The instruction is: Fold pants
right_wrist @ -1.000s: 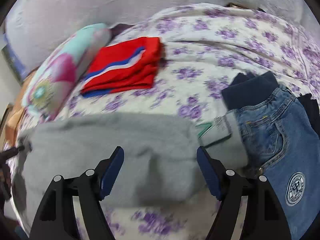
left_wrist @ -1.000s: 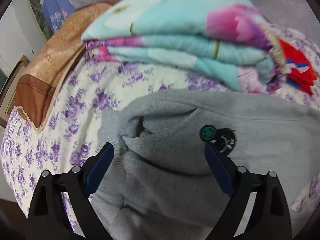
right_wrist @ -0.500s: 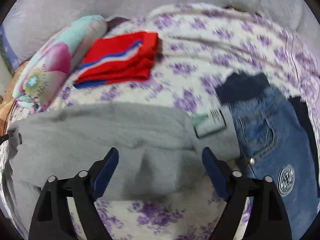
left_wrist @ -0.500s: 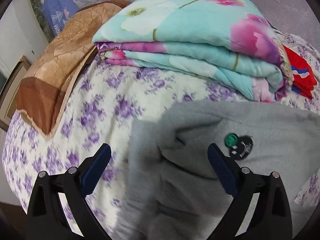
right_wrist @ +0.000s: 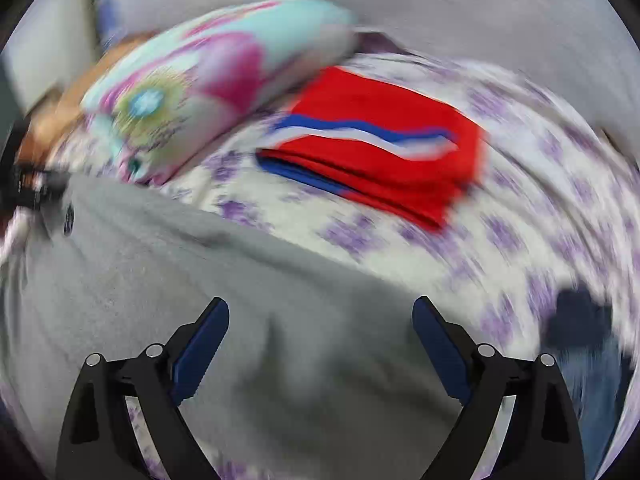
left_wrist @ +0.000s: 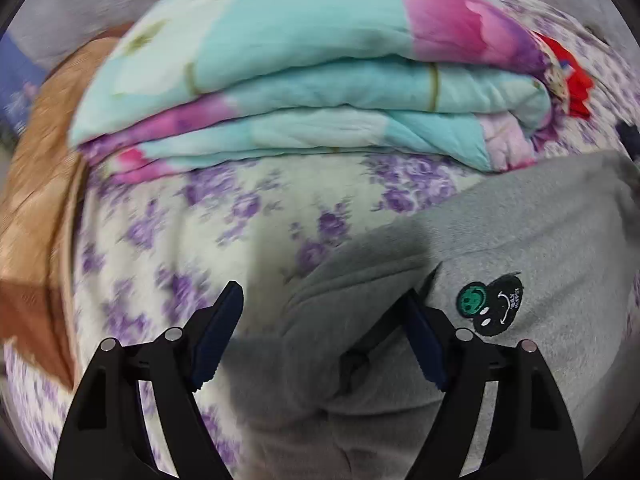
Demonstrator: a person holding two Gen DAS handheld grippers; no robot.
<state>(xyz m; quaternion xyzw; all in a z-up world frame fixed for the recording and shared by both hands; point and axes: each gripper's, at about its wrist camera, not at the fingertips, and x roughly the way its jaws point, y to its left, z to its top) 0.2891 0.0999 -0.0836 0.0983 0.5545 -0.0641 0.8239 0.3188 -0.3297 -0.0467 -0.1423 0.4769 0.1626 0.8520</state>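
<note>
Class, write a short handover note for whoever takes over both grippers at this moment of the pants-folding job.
Left gripper: open, empty, over the bunched end of the grey pants near the smiley patch.
Right gripper: open, empty, above the pants' other end.
Pants lie across the floral bedsheet, in front of the folded quilt and red garment.
Done: pants laid out, rumpled.
Left: grip, fold, smooth.

Pants [left_wrist: 560, 240], grey: one patch [left_wrist: 490, 306] with a green smiley face and a black smiley face. Small white lettering runs along the black face's right edge; too small to read. No other text, brand or number legible in either view.
</note>
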